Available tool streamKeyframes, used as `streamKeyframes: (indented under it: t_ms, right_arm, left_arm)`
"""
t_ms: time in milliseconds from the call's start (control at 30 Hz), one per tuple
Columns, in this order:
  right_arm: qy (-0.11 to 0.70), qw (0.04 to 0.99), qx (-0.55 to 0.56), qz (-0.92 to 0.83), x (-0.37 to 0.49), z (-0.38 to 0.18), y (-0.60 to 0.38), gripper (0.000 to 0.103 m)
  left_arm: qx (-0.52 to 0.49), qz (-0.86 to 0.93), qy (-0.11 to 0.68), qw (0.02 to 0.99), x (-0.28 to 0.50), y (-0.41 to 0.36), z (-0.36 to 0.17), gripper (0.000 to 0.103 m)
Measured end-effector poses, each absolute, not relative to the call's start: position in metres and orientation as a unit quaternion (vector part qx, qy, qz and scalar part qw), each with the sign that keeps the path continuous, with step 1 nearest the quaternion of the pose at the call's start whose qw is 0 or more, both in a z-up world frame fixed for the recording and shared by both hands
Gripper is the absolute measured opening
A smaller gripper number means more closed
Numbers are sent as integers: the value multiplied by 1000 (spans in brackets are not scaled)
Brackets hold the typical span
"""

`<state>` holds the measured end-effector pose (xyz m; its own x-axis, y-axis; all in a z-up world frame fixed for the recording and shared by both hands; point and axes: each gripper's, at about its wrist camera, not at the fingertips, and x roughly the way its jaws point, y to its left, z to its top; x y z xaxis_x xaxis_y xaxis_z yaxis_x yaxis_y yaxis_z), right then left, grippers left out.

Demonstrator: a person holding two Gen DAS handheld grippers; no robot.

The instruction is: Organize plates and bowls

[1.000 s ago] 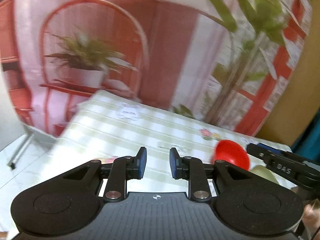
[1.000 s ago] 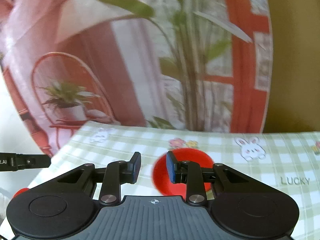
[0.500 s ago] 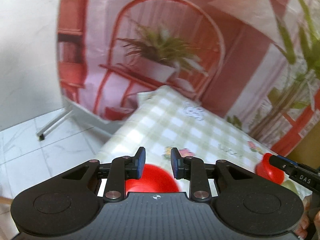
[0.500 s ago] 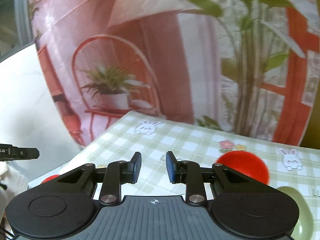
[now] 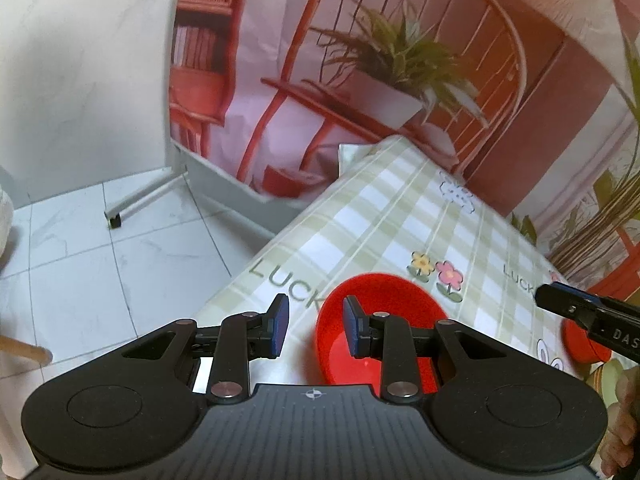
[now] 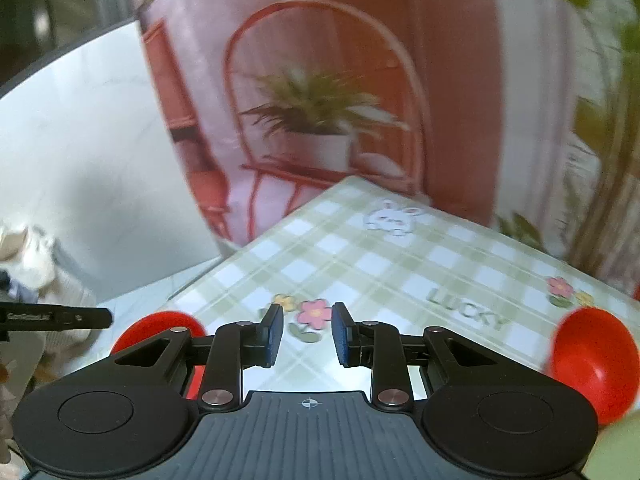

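Observation:
A red bowl (image 5: 384, 300) sits near the table's left edge; in the left wrist view its near rim lies under my right finger. My left gripper (image 5: 312, 326) is open and empty just above it. The same bowl shows at lower left in the right wrist view (image 6: 160, 322). My right gripper (image 6: 307, 334) is open and empty over the checked tablecloth (image 6: 380, 264). A second red bowl (image 6: 592, 360) lies to its right, with a pale green dish (image 6: 616, 448) at the lower right corner. The right gripper's tip (image 5: 560, 300) shows in the left view before the second red bowl (image 5: 580, 344).
The table's left edge (image 5: 256, 264) drops to a white tiled floor (image 5: 100, 260). A printed backdrop with a red chair and plant (image 5: 380, 80) stands behind the table. The left gripper's tip (image 6: 80, 316) shows at left in the right view.
Both grippers have swung left. The left gripper has come down over the red bowl near the table edge. The second red bowl has slid to the right edge of the right view.

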<state>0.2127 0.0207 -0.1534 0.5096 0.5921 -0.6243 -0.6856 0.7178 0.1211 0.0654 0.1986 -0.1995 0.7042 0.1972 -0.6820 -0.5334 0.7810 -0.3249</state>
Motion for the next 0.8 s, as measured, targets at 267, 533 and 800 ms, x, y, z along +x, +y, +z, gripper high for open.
streamKeyframes:
  t_ms: [267,533,800]
  right_arm:
    - [354,838,-96,403,211,-169,60,25]
    - [367,815,-129,430,201,-183,89,25]
    - [384,802,-142,436,198,-195,101,25]
  left_arm:
    - [-276,207,335,877,64,200,-216,31]
    - [-279,194,349,873,67,193,-229,31]
    - [-282,178,361,871,71,184,-239,31]
